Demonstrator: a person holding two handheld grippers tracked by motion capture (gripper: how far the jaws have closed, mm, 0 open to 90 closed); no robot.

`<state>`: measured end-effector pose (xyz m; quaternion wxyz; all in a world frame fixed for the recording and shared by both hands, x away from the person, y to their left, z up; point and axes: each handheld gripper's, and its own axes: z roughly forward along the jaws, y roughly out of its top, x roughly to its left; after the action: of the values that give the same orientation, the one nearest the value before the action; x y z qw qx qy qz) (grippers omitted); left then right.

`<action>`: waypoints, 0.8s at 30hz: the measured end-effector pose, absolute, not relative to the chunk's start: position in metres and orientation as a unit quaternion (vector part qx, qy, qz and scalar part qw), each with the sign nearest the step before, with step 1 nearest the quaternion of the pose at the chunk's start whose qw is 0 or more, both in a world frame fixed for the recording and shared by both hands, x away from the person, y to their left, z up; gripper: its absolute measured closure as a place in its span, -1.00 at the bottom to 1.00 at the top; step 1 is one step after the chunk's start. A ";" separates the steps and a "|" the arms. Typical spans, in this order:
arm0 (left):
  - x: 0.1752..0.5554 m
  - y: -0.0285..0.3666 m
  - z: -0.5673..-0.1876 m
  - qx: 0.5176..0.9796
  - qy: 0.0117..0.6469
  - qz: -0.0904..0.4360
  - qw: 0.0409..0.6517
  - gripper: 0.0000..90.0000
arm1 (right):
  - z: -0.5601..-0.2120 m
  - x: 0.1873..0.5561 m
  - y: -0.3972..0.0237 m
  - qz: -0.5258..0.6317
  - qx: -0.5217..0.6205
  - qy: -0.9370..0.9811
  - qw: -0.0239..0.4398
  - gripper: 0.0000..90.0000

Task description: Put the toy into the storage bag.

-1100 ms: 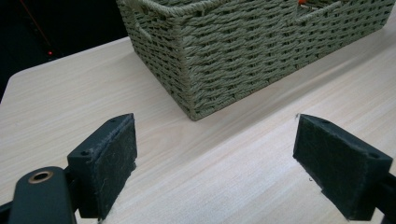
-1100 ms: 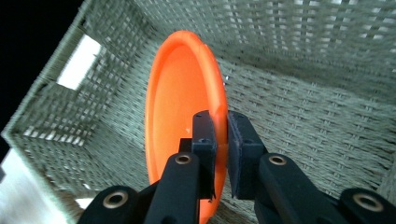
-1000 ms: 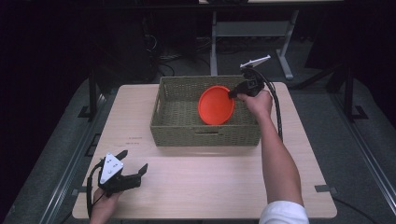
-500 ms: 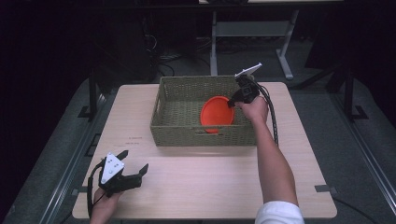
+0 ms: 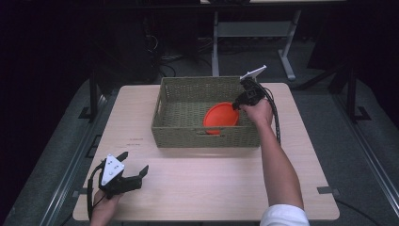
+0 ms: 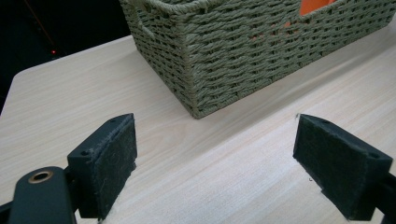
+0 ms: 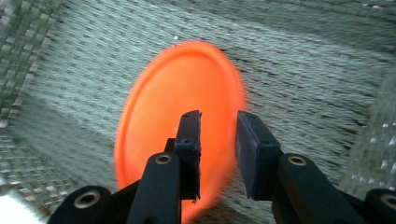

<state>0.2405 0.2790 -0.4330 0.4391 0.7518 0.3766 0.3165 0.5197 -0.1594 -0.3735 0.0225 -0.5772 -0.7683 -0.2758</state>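
In the high view, a green woven basket (image 5: 207,113) sits on the far middle of the light wood desk (image 5: 211,179). An orange plate (image 5: 221,117) lies tilted inside the basket, near its front right corner. The right gripper (image 5: 237,101) reaches over the basket's right wall, right at the plate's edge. The left gripper (image 5: 134,165) rests on the near left part of the desk, well apart from the basket, with its jaws wide apart and nothing between them. In the left gripper view, the two black pads (image 6: 105,158) stand far apart over bare wood, and a corner of the basket (image 6: 233,51) is ahead, with a bit of orange (image 6: 317,5) showing over its rim. In the right gripper view, the picture is blurry; the jaws of the right gripper (image 7: 218,140) have a small gap between them, and the plate (image 7: 173,121) is behind them; I cannot tell if they pinch its edge
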 end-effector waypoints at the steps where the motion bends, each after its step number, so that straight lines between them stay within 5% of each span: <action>1: 0.240 0.279 -0.433 0.753 0.375 0.317 0.438 -0.72 | -0.372 0.519 -0.160 -0.286 -0.574 -0.767 0.024 0.49; 24: 0.239 0.280 -0.432 0.753 0.378 0.314 0.438 -0.72 | -0.345 0.496 -0.161 -0.382 -0.505 -0.769 0.083 -0.13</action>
<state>0.2387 0.2795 -0.4322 0.4382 0.7528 0.3776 0.3141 0.4960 -0.1608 -0.3446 0.0831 -0.5054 -0.7690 -0.3825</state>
